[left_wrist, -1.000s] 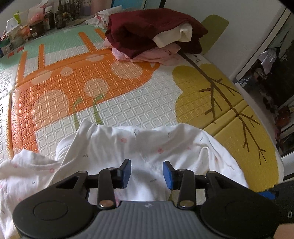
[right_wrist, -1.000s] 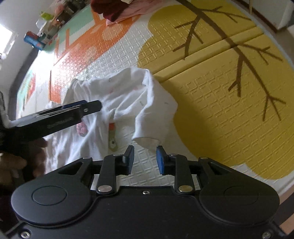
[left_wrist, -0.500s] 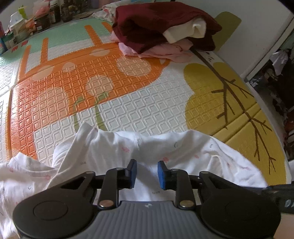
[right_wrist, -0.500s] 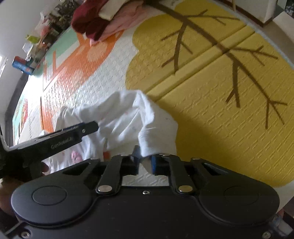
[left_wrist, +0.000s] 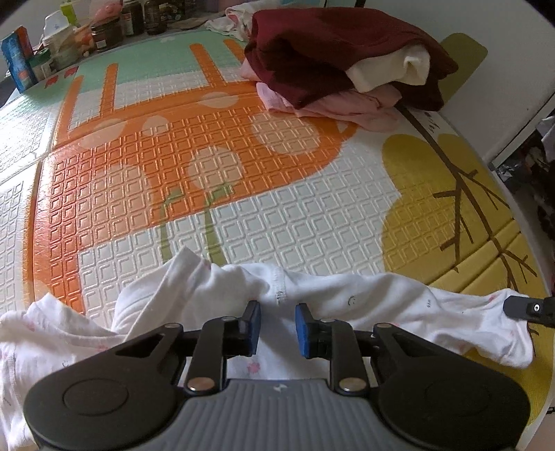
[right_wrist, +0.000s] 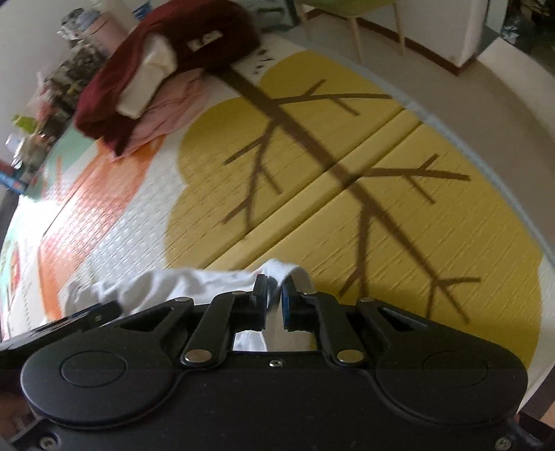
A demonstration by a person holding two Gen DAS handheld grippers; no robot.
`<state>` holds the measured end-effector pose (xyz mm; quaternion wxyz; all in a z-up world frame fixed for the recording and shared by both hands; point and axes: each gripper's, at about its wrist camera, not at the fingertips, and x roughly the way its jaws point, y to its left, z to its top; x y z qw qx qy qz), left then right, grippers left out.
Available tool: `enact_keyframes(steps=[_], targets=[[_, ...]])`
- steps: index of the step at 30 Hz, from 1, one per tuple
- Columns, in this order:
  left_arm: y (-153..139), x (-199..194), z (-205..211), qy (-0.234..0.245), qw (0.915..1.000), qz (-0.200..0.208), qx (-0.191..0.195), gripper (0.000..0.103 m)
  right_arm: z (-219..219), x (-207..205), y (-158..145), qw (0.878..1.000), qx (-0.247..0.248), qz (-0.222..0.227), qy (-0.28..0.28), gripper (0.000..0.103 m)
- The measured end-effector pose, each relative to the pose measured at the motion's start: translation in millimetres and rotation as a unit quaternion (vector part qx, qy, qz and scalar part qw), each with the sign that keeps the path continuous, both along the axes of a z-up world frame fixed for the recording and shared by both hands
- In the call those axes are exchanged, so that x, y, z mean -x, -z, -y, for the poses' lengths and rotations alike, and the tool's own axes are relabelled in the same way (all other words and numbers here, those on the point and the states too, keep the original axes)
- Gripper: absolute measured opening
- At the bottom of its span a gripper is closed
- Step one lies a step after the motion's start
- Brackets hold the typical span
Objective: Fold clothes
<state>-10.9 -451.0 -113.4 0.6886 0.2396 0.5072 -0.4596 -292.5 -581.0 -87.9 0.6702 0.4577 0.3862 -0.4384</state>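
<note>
Foam play mat [left_wrist: 242, 194] in orange, white, mint and mustard carries a white garment [left_wrist: 364, 305] along its near edge, with a gripper at each end of it.

A pile of folded clothes [left_wrist: 333, 62], dark red over cream and pink, sits toward the mat's far edge, and bottles and jars [left_wrist: 104, 31] crowd its far left corner. The white garment, dotted with small pink prints, lies stretched and rumpled across the near edge, reaching onto the mustard tree patch. The left gripper [left_wrist: 277, 328] has been closing; its blue pads stand slightly apart over the cloth, not pressing it. The right gripper [right_wrist: 274, 298] has been closing too and is clamped on a fold of the garment's end.
</note>
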Motion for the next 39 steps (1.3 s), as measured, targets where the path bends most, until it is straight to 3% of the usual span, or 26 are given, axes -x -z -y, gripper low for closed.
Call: enact_keyframes(steps=[11,17,23,28,39], targets=[[0.1,-2.1,4.1,0.000,1.0000,0.006,-0.008,0.024,29.3,22.9,26.8,0.999,-0.020,0.010,0.035,0.010],[-7.2,1.4,4.2,0.006,0.9999,0.011,-0.004,0.024,23.1,27.4,2.0,0.998,0.035,-0.014,0.043,0.013],[-31.3,19.8,5.5,0.041,0.9986,-0.001,0.034,0.024,6.1,8.6,-25.6,0.998,0.059,0.026,0.001,0.013],[-29.3,34.5,13.3,0.077,0.9955,-0.037,0.041,0.025,-8.7,-16.9,-19.0,0.998,0.025,0.054,-0.037,0.013],[-0.2,27.6,24.0,0.047,0.9979,-0.044,0.010,0.024,-18.8,-22.9,36.5,0.997,-0.055,0.048,-0.025,0.010]])
